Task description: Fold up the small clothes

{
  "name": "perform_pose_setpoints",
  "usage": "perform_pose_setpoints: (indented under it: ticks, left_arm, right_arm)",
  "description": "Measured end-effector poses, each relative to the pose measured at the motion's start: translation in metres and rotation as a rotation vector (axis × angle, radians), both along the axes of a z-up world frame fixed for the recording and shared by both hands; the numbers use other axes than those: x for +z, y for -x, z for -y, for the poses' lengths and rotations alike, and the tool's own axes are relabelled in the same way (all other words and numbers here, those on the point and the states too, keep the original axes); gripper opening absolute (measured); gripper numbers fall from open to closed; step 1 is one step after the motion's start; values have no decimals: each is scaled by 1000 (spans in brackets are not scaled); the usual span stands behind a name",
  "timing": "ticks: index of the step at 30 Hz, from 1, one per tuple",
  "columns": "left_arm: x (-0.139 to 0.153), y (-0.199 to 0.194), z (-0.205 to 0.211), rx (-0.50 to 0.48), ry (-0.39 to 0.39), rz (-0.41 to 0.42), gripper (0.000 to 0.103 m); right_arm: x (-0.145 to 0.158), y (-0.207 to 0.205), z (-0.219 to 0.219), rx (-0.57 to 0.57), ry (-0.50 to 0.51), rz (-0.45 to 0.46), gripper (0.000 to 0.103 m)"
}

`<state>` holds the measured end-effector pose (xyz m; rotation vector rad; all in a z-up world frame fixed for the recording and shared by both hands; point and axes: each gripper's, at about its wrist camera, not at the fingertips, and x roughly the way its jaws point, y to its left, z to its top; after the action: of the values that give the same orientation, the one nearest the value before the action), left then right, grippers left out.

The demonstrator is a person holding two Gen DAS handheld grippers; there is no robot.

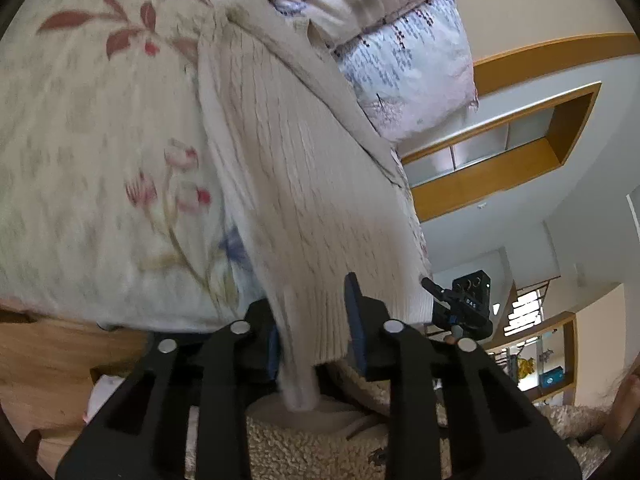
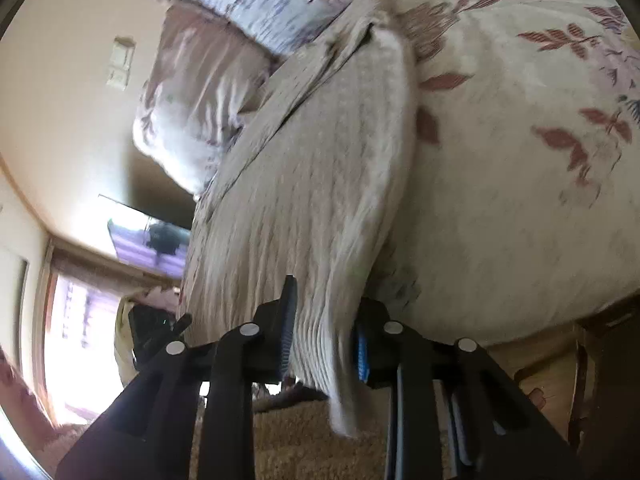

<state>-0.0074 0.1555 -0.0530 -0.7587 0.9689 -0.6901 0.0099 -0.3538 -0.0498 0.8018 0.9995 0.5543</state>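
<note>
Daylight fills both fisheye views; the window [image 2: 76, 320] at the right wrist's lower left is blown out to white glare. Motion blur smears the ribbed garment [image 1: 288, 184] and floral bedspread [image 1: 100, 160]. Edges curve strongly, with dark corners.

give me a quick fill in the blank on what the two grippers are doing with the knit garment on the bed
1. The left gripper has the hem of the cream ribbed ____ between its fingers.
2. The right gripper grips the same garment, so it is held by ____ grippers.
3. The garment lies on a bedspread printed with a ____ pattern.

Missing words: sweater; both; floral
</note>
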Motion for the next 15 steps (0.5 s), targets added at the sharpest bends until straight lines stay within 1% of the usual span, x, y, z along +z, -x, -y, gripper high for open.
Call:
perform_pose_setpoints:
  ticks: [3, 4, 5, 6, 7, 9, 11, 12, 13, 15]
  left_arm:
    - [-1, 6, 4, -9, -3, 2, 24]
    - [-1, 7, 6, -14, -12, 4, 18]
    - [0, 6, 8, -18, -21, 7, 9]
    - [3, 6, 11, -19, -36, 15, 8]
    - [6, 5, 11, -17, -46, 25, 7]
    - [20, 2, 13, -2, -90, 82, 6]
    - [35, -2, 12, 23, -136, 137, 6]
    - [44, -5, 10, 43, -162, 170, 6]
    - [51, -8, 9, 62, -181, 190, 6]
    - [65, -16, 3, 106, -226, 229, 6]
  right_arm:
    - [2, 7, -11, 38, 32, 12, 25]
    - [3, 7, -12, 43, 41, 15, 22]
    - [4, 8, -15, 42, 62, 24, 11]
    - [6, 9, -16, 33, 83, 40, 9]
    - [13, 10, -16, 14, 109, 76, 8]
    - [27, 11, -16, -22, 151, 153, 8]
    - [49, 14, -17, -73, 228, 262, 8]
    - [58, 16, -17, -97, 265, 306, 8]
    - [70, 18, -19, -131, 315, 373, 8]
    - [81, 21, -20, -175, 371, 450, 8]
